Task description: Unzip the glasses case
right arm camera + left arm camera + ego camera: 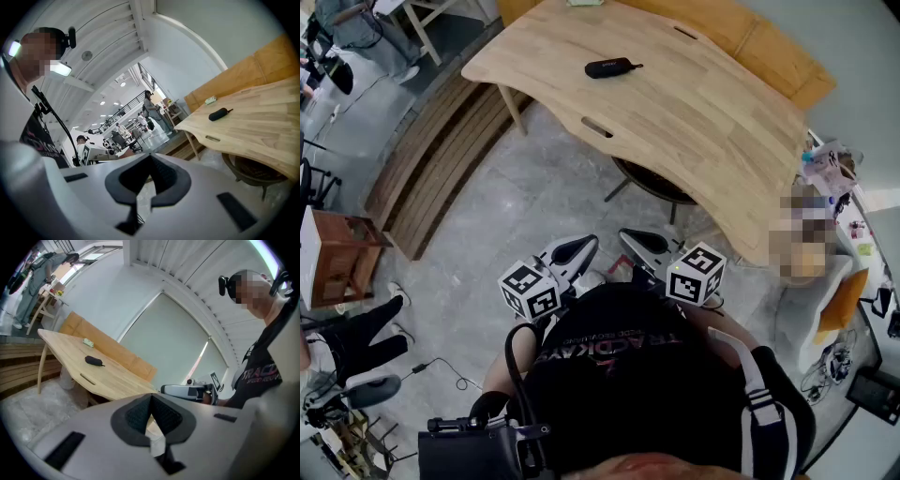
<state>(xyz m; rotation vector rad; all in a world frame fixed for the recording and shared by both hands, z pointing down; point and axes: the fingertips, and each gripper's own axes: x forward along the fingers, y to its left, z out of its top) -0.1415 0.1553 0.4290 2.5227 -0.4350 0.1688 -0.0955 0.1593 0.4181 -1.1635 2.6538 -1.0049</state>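
While the glasses case (609,67) lies on the table (703,122) well ahead, left tongs (586,244) and right tongs (633,237) are closed, empty.

The only lettering is on the person's black T-shirt (609,349). In the head view a large pale line runs across the chest, upside down to the camera. It starts "TRAC" and seems to read "TRACKDAYS", with a smaller line next to it too fine to make out. In the left gripper view the same shirt (260,373) shows at the right edge, cut off: "TRAC" above small print that looks like "SPEED RECO". The left marker cube (530,291) and the right marker cube (696,273) carry black-and-white coded squares, with no letters or numbers.
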